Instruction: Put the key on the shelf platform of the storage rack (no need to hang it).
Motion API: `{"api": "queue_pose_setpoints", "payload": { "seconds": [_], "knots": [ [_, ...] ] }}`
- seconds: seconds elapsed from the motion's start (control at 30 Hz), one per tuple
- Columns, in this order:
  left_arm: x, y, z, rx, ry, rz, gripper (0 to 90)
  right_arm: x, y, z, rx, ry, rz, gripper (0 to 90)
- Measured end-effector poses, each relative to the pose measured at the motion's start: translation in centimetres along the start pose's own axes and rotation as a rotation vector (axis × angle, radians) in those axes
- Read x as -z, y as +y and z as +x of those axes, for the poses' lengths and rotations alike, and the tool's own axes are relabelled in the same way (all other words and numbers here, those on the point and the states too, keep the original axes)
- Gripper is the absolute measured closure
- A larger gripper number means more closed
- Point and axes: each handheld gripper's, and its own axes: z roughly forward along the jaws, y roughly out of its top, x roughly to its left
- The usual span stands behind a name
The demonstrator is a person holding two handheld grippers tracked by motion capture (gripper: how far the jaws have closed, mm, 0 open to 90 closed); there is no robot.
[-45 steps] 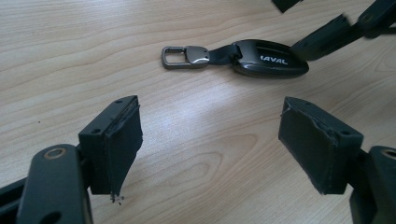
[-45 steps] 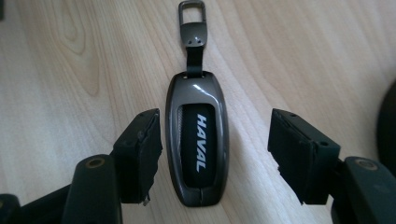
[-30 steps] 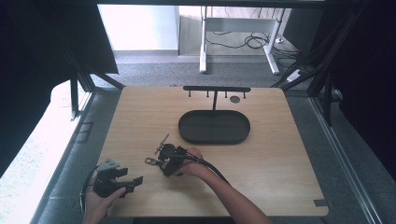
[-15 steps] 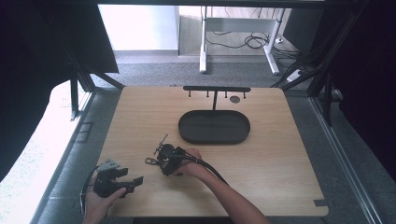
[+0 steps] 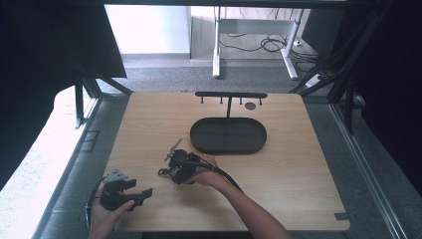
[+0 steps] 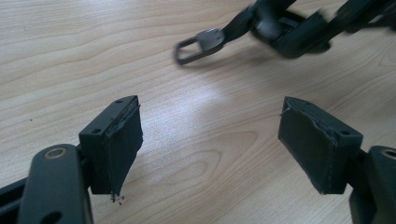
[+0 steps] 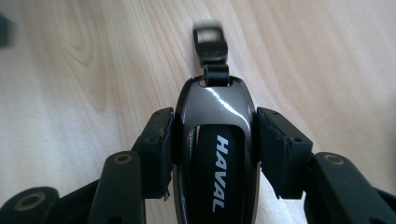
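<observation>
- Your right gripper (image 7: 212, 154) has its jaws clenched on the glossy black HAVAL key fob (image 7: 215, 158), pinned between both pads.
- Your left gripper (image 6: 210, 144) has its jaws released above the light wooden bench (image 6: 187, 154).

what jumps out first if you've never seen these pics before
The glossy black key fob marked HAVAL stands out first, clamped between the jaws of the right gripper just above the wooden table, its metal loop pointing ahead. Behind it, toward the far edge, sits a dark oval tray with a hook rack rising from it. At the near left corner, the left gripper hangs with its jaws wide apart.
</observation>
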Motion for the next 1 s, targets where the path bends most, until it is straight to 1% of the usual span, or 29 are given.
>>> {"api": "queue_pose_setpoints", "payload": {
  "seconds": [0.1, 0.27, 0.3, 0.33, 0.37, 0.4, 0.43, 0.47, 0.5, 0.53, 0.57, 0.6, 0.73, 0.77, 0.8, 1.0],
  "knots": [
    [0.0, 0.0, 0.0, -0.002, 0.001, 0.003, 21.9, 1.6, 0.3, -0.1, 0.002, -0.002, -0.021, 49.6],
    [0.0, 0.0, 0.0, -0.006, 0.003, 0.0, 21.9, 3.9, 0.4, -0.6, 0.003, -0.01, -0.056, 49.7],
    [0.0, 0.0, 0.0, -0.006, 0.003, 0.0, 21.9, 3.9, 0.4, -0.6, 0.003, -0.01, -0.056, 49.7],
    [0.0, 0.0, 0.0, -0.007, 0.0, 0.004, 21.9, 4.8, 0.3, -0.9, -0.011, -0.015, -0.068, 49.6],
    [-0.1, 0.0, 0.0, -0.006, -0.001, 0.005, 21.9, 5.4, 0.3, -1.1, -0.01, -0.016, -0.077, 49.6],
    [-0.1, 0.0, 0.0, -0.006, -0.001, 0.005, 21.9, 5.4, 0.3, -1.1, -0.01, -0.016, -0.077, 49.6],
    [-0.1, 0.0, -0.1, -0.004, -0.003, 0.008, 21.9, 6.2, 0.3, -1.5, -0.019, -0.022, -0.083, 49.6],
    [-0.1, 0.0, -0.1, -0.004, -0.003, 0.008, 21.8, 6.2, 0.3, -1.5, -0.019, -0.022, -0.083, 49.6],
    [-0.1, 0.0, -0.1, -0.004, -0.003, 0.008, 21.8, 6.5, 0.2, -1.6, -0.016, -0.027, -0.088, 49.6],
    [-0.1, 0.0, 0.0, -0.003, -0.003, 0.008, 21.8, 7.2, 0.1, -2.1, -0.026, -0.034, -0.096, 49.7],
    [-0.1, 0.0, 0.0, -0.003, -0.003, 0.008, 21.9, 7.2, 0.1, -2.1, -0.026, -0.034, -0.096, 49.7],
    [-0.1, 0.0, 0.0, -0.004, -0.002, 0.008, 21.9, 7.8, -0.1, -2.6, -0.034, -0.033, -0.107, 49.6],
    [-0.2, 0.0, 0.0, -0.002, -0.002, 0.011, 21.8, 8.4, -0.3, -3.2, -0.042, -0.038, -0.108, 49.6],
    [-0.2, 0.0, -0.1, -0.003, -0.003, 0.013, 21.8, 8.7, -0.5, -3.6, -0.043, -0.039, -0.112, 49.6],
    [-0.3, 0.0, -0.1, -0.003, -0.006, 0.015, 21.8, 8.7, -0.5, -3.6, -0.043, -0.039, -0.112, 49.6],
    [-0.3, 0.0, 0.0, -0.005, -0.008, 0.017, 21.7, 9.4, -1.1, -4.6, -0.061, -0.051, -0.112, 49.6]
  ]
}}
